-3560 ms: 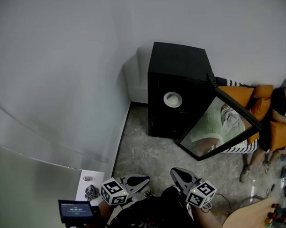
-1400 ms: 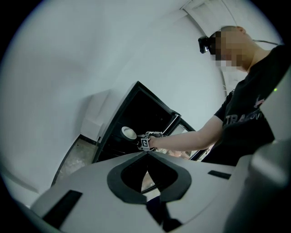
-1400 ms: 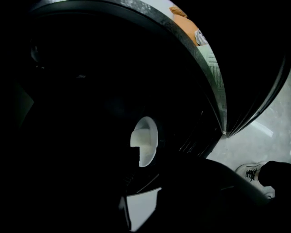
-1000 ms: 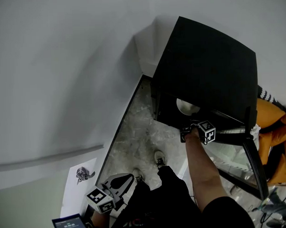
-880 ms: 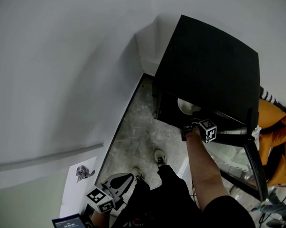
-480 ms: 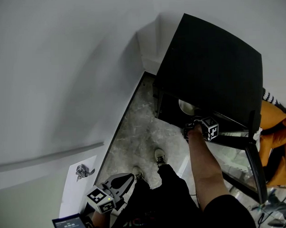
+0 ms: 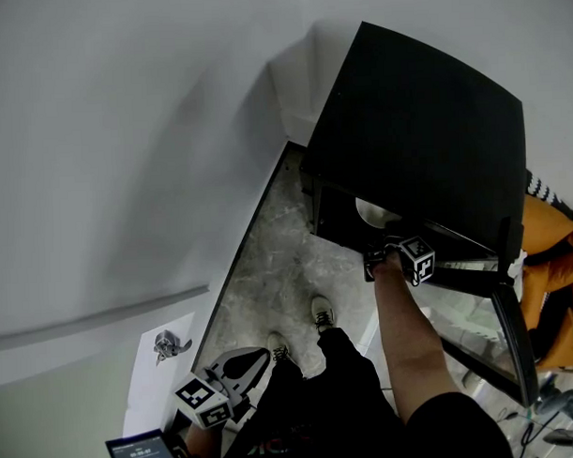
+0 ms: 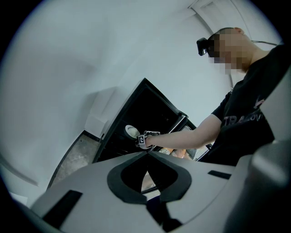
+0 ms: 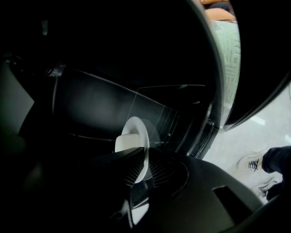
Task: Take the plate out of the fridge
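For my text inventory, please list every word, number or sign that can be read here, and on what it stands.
"TRA": white print on the person's black shirt; the following letters are unclear.
Small screen at the head view's bottom left: print too small to read.

Looking steeply down from overhead at the fridge (image 7: 423, 115); peering close inside from right gripper (image 9: 143, 164); watching it distantly from left gripper (image 8: 148, 153).

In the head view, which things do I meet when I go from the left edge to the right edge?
Paper sheet → left tool → white shoe nearer the fridge → plate → glass fridge door → orange cushion.
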Demonstrator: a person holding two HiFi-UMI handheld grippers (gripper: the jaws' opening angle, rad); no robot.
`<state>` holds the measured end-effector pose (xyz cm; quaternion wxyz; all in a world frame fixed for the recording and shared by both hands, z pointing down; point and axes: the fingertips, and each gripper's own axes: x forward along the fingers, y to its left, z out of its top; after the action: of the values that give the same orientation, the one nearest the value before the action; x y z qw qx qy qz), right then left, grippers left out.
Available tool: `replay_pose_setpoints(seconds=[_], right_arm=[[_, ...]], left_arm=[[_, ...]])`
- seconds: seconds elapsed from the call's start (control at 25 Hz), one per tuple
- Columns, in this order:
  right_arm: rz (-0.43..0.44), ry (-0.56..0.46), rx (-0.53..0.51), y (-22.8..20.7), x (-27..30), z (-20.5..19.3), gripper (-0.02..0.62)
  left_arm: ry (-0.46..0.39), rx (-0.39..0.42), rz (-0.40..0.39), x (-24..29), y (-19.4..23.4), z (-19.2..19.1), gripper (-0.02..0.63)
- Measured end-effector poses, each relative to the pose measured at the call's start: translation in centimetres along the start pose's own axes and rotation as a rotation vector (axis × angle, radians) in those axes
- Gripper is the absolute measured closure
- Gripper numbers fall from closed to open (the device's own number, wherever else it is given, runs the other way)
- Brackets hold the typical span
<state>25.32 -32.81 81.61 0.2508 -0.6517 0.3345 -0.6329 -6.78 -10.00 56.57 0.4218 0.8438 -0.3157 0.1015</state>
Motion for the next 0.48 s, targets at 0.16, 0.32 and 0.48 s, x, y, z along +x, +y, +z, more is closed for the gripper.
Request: replay_pose_setpoints(seconds=[0.16,0.32,0.48], right_arm=[[0.029,-0.001,0.057,-0.3,-0.8,-1.2,0.561],[0.032,-0.004,0.092,-0.7,-2.3,-2.5,0.563],[0.039,-0.006,0.114,-1.9,-3.4,-3.3,0.563]], left_arm=[[-0.003,0.0,-0.011,0.1,-0.3,-0.1,0.607],[0.0,0.0,-0.018,0.2,-0.4,-0.1,0.607],[0.002,0.005,-0.028,0.0,-0.6,-0.1,0.607]])
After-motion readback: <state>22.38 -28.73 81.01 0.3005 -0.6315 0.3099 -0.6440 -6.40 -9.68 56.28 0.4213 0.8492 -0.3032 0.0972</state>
